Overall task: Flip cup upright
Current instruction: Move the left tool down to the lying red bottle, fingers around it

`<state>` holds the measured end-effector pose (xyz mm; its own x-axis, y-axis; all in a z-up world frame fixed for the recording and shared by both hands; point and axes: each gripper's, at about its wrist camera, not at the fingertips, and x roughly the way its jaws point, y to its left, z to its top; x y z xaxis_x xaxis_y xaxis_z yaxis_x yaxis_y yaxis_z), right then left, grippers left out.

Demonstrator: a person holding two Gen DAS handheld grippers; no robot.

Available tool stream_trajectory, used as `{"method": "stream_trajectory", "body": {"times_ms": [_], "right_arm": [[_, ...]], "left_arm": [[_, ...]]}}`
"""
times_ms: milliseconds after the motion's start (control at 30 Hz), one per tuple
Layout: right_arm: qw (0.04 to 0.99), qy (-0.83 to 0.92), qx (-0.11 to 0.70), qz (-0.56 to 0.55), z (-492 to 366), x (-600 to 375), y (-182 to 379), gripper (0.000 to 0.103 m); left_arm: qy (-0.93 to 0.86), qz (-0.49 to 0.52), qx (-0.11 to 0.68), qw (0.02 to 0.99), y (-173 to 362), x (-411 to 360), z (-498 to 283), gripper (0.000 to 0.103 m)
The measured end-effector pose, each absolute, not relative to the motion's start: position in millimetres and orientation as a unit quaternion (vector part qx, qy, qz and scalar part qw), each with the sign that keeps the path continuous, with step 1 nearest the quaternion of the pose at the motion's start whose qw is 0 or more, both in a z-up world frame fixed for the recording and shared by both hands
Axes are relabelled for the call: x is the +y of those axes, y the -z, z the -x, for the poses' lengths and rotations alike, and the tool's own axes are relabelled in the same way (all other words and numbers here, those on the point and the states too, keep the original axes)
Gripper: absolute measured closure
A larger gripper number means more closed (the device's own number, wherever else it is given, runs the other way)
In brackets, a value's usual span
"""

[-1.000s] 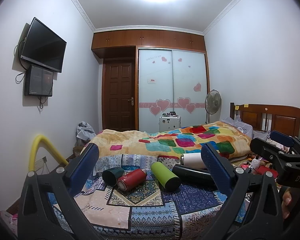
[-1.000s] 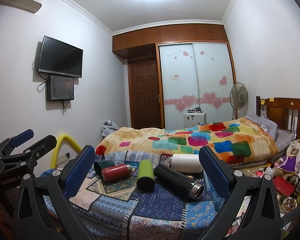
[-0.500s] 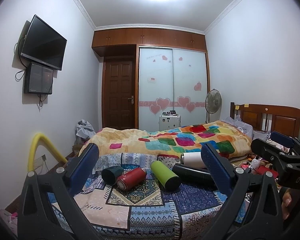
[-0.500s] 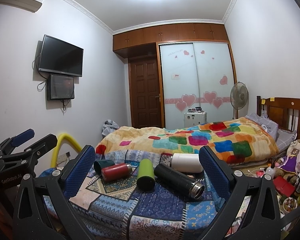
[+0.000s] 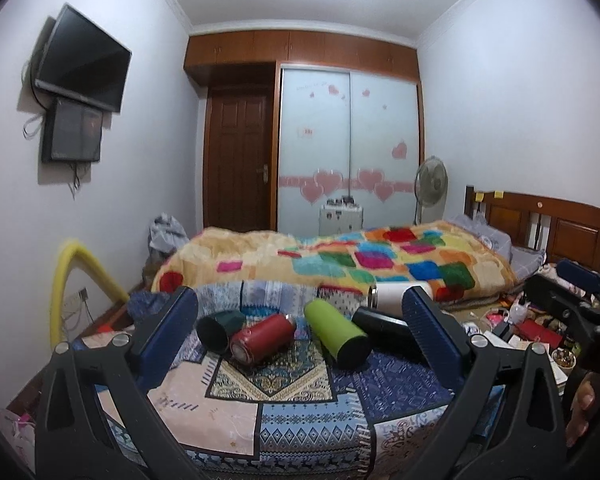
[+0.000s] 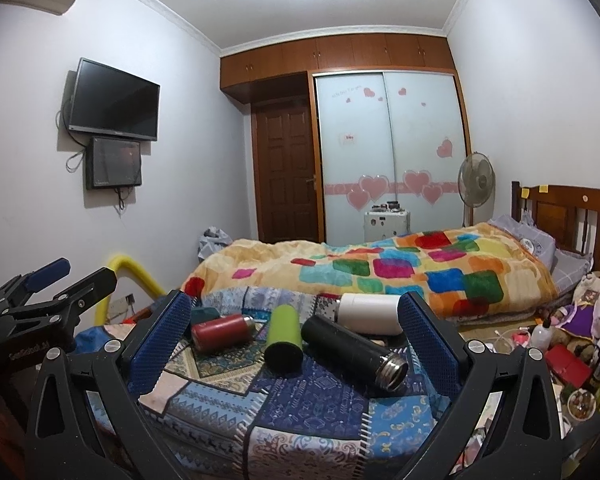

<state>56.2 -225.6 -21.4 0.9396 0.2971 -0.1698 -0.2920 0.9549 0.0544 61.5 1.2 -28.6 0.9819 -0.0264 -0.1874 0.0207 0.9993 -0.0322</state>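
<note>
Two grippers are seen, each with two black fingers faced with blue ribbed pads: the left gripper [image 5: 300, 332] and the right gripper [image 6: 294, 334] are both held wide apart in the lower part of their frames, and nothing is gripped by either. Five cylindrical vessels are counted lying on their sides between the fingers, on a patchwork cloth [image 5: 300, 412] of printed geometric panels in the lower middle. A dark green cup [image 5: 217, 329] is found at the left end, its open mouth turned toward the camera, touching a glossy red flask [image 5: 262, 337]. To the right a matte lime-green bottle [image 5: 336, 332] with a black end, a black flask [image 6: 356, 352] with a threaded metal neck, and a smooth white flask [image 6: 368, 313] behind it are laid. Beyond, mid-frame, one bed is covered by a plush blanket [image 6: 400, 272] of coloured squares. One flat television [image 6: 114, 100] is mounted upper left, and one standing fan [image 6: 476, 180] is placed at the right.
</note>
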Motion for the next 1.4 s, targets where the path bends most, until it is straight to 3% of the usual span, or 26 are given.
{"method": "stream_trajectory", "body": {"times_ms": [133,267,500,1000,1400], "right_arm": [[0.985,-0.139,0.104,-0.011,-73,-230,31,0.000],[0.984,-0.130,0.121,-0.010,-92,-232,40,0.000],[0.979,-0.128,0.156,0.001,-129,-232,60,0.000],[0.970,-0.140,0.200,0.007,-178,-223,88,0.000],[0.964,-0.150,0.219,0.006,-197,-219,103,0.000]], "left_arm": [[0.012,0.012,0.134,0.991,43,14,-95,0.000],[0.017,-0.008,0.183,0.983,57,23,-135,0.016],[0.057,-0.042,0.275,0.959,86,35,-215,0.032],[0.090,-0.094,0.425,0.896,150,49,-345,0.035],[0.099,-0.134,0.458,0.873,164,37,-371,0.037]]}}
